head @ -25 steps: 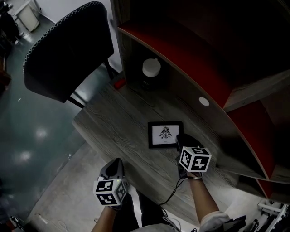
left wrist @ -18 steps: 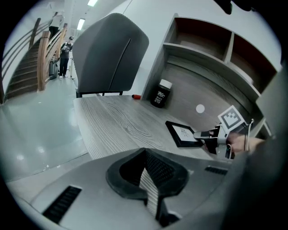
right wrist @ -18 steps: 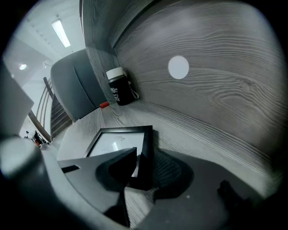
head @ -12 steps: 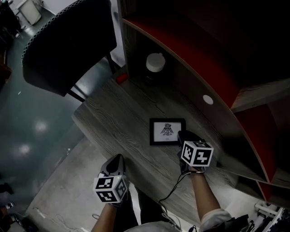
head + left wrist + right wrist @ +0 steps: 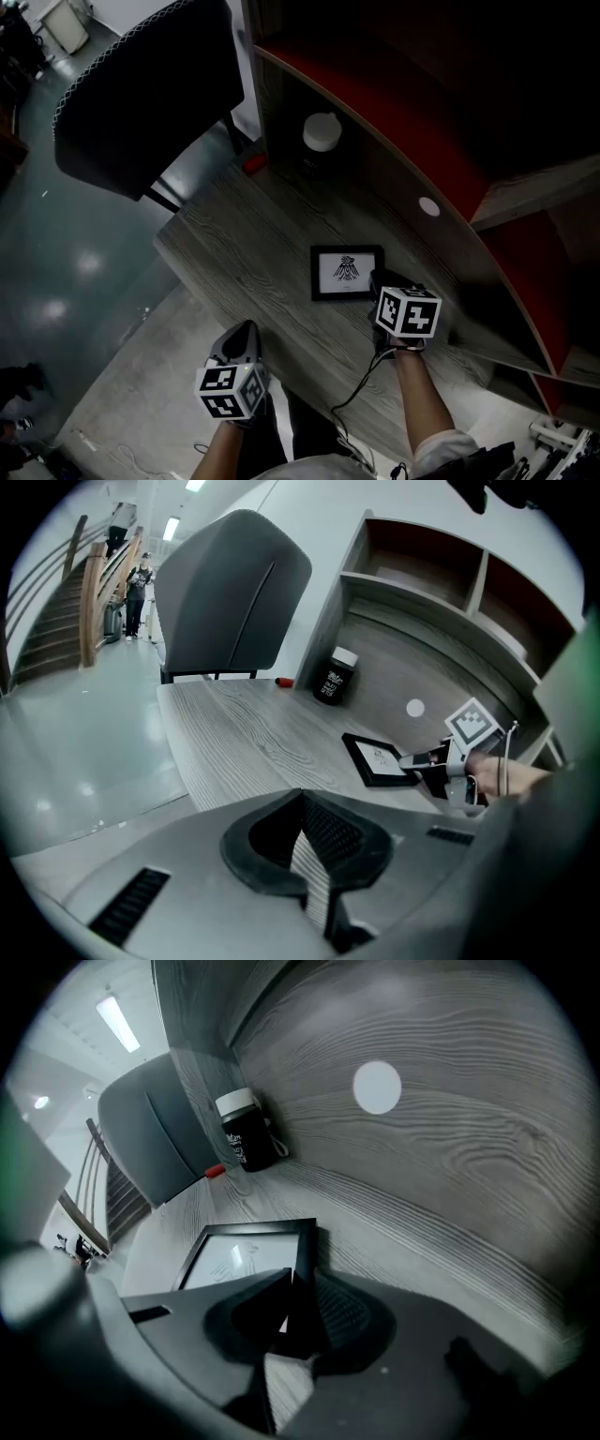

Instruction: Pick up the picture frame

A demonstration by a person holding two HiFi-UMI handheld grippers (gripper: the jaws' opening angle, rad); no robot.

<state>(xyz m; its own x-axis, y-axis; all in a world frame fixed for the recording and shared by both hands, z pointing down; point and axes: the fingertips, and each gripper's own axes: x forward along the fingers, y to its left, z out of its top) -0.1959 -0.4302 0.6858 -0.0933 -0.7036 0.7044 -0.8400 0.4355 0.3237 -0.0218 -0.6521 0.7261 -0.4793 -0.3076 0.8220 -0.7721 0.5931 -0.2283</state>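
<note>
The black picture frame (image 5: 347, 272) with a white print lies flat on the grey wood desk (image 5: 253, 253). My right gripper (image 5: 377, 281) sits at the frame's right end. In the right gripper view the frame (image 5: 239, 1260) has its near right corner between the jaws of this gripper (image 5: 298, 1288). They have just been closing and now press on the frame's rail. The left gripper view shows the frame (image 5: 378, 759) from the side with the right gripper (image 5: 422, 758) on it. My left gripper (image 5: 246, 330) hangs shut and empty off the desk's near edge.
A black jar with a white lid (image 5: 322, 141) stands at the desk's back, next to a small red thing (image 5: 253, 164). A white round disc (image 5: 428, 207) sits on the back panel. A dark chair (image 5: 141, 103) stands at the desk's left. Red-backed shelves rise behind. A cable (image 5: 361, 384) trails from my right hand.
The right gripper's jaws have closed in on the frame's right end. The frame lies where it did, and the left gripper has stayed put.
</note>
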